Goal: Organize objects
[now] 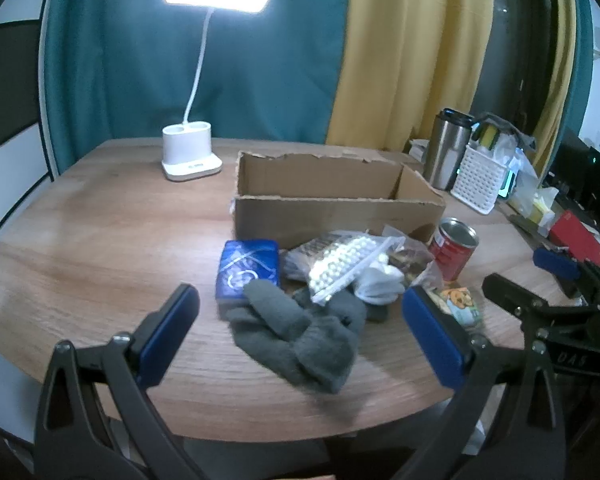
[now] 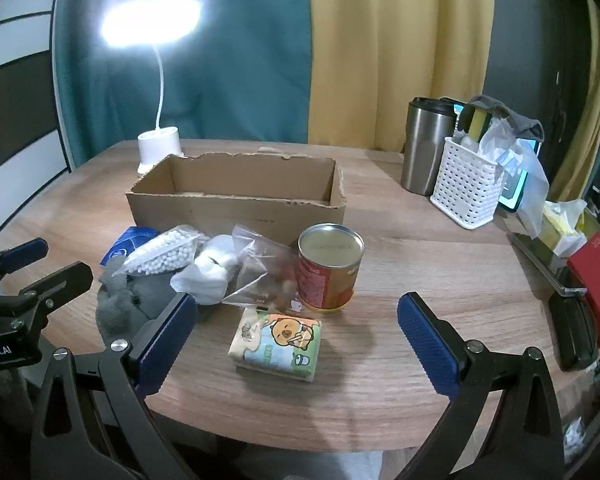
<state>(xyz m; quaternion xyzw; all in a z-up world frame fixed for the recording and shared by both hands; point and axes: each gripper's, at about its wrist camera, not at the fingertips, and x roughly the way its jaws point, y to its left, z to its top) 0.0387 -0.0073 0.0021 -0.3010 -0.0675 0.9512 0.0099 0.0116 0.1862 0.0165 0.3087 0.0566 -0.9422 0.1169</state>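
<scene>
An open cardboard box (image 1: 332, 210) (image 2: 236, 204) stands mid-table. In front of it lies a pile: a blue tin (image 1: 248, 270), grey gloves (image 1: 300, 330) (image 2: 128, 300), a bag of white beads (image 1: 346, 260) (image 2: 164, 254), a white cloth (image 2: 212, 272), a clear bag of snacks (image 2: 260, 276), a red can (image 1: 454, 246) (image 2: 330, 266) and a cartoon tissue pack (image 2: 278, 340) (image 1: 462, 306). My left gripper (image 1: 300, 308) hangs open above the gloves. My right gripper (image 2: 298, 312) is open over the tissue pack, holding nothing.
A lit white desk lamp (image 1: 190, 154) (image 2: 156, 148) stands behind the box. At the right are a steel tumbler (image 2: 426, 146), a white perforated basket (image 2: 466, 184) with bags, a red box (image 2: 598, 276) and a dark case (image 2: 574, 330). Curtains hang behind the round wooden table (image 1: 100, 240).
</scene>
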